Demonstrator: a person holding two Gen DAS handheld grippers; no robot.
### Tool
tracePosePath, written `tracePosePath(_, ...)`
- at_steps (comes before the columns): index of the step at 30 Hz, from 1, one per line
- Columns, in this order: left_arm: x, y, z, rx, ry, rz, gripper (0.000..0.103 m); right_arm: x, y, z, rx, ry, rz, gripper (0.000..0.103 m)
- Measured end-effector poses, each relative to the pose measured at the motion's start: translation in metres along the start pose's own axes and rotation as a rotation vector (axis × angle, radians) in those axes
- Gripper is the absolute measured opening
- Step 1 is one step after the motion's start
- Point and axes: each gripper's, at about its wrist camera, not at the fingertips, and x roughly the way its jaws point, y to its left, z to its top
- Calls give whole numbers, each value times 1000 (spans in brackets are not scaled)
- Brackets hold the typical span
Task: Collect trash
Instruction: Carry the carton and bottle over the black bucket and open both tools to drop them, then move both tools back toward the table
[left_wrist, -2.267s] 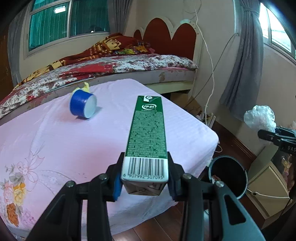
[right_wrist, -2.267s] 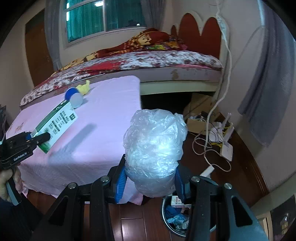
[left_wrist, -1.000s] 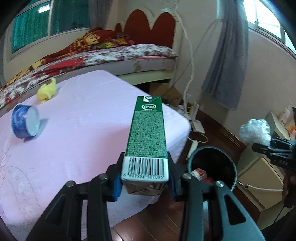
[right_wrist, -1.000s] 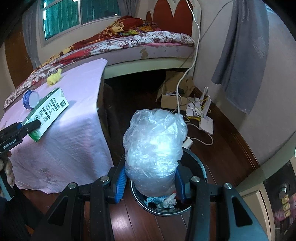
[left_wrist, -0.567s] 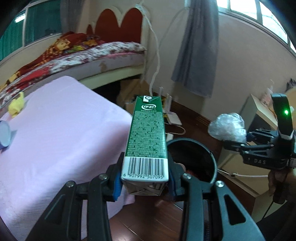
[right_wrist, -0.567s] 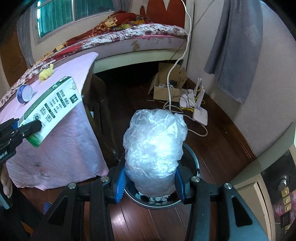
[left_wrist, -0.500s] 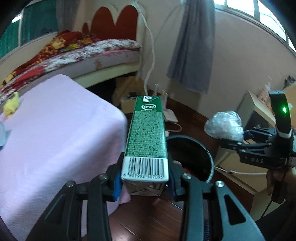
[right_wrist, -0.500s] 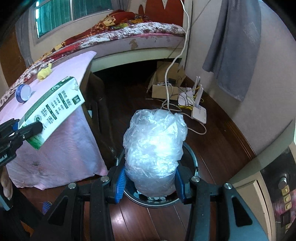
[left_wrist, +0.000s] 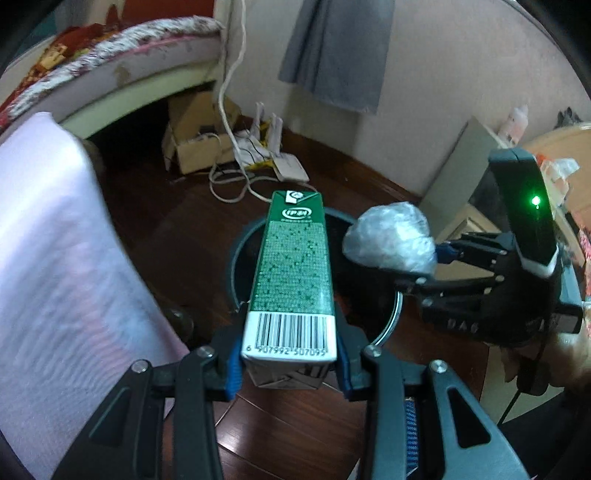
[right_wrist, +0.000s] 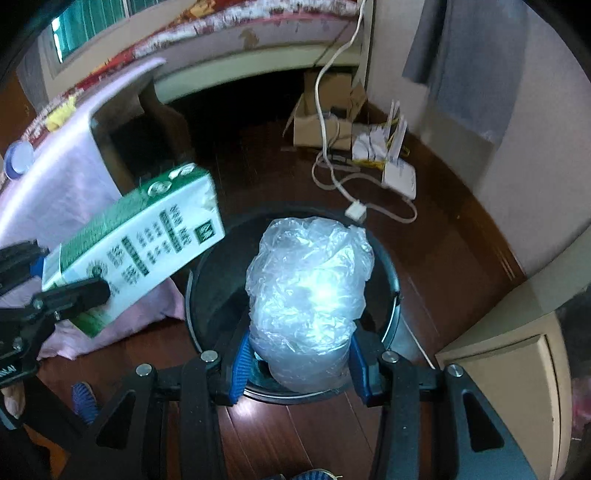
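My left gripper (left_wrist: 288, 365) is shut on a green and white carton (left_wrist: 291, 273), held by its barcode end, and the carton's far end reaches over the black round bin (left_wrist: 240, 254) on the floor. The right wrist view shows that carton (right_wrist: 136, 236) at the left, tilted over the bin's rim (right_wrist: 391, 273). My right gripper (right_wrist: 299, 365) is shut on a crumpled clear plastic bag (right_wrist: 310, 295) directly above the bin's mouth. In the left wrist view the bag (left_wrist: 391, 240) and the right gripper (left_wrist: 439, 258) hang over the bin's right side.
A table under a pink cloth (left_wrist: 48, 258) stands left of the bin, with a blue cup (right_wrist: 18, 157) and a yellow scrap (right_wrist: 61, 112) on it. Beyond the bin lie a cardboard box (left_wrist: 195, 147), cables and a white router (right_wrist: 400, 175). A beige cabinet (right_wrist: 517, 365) stands at the right.
Both grippers have come down and toward the bin, which now fills the middle of both views. The carton has swung from over the pink table to over the bin. Both grips are unchanged.
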Motion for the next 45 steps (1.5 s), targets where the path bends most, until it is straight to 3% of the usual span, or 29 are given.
tracePosePath(3,17,-2,5,8,55,-37,47,19,0,1,-27,34,-3,48)
tracePosePath(4,22,1,6,-12,66,-11,66,27,1,0,-34,55,-6,50)
tracePosePath(5,22,3,4,-32,63,2,78,34,-1,-1,-45,74,-37,61)
tracePosePath(6,16,8,1,-63,37,4,95,41,-5,-4,-55,91,-95,83)
tracePosePath(7,10,12,-1,-75,20,17,100,41,-7,-6,-52,92,-111,88)
tracePosePath(12,-9,19,-16,-72,-18,143,100,31,-28,-8,55,86,-104,91)
tracePosePath(14,-17,24,-20,-96,-29,156,100,24,-30,-8,95,88,-103,103)
tracePosePath(18,-38,33,-27,-122,-61,183,100,-4,-23,2,139,26,-96,103)
tracePosePath(27,-93,42,-24,-144,-156,246,100,-74,25,29,95,-114,-104,103)
tracePosePath(35,-128,55,-31,-167,-227,287,100,-97,63,34,34,-185,-98,103)
tracePosePath(45,-193,108,-58,-268,-345,456,100,-130,127,68,-32,-336,-6,103)
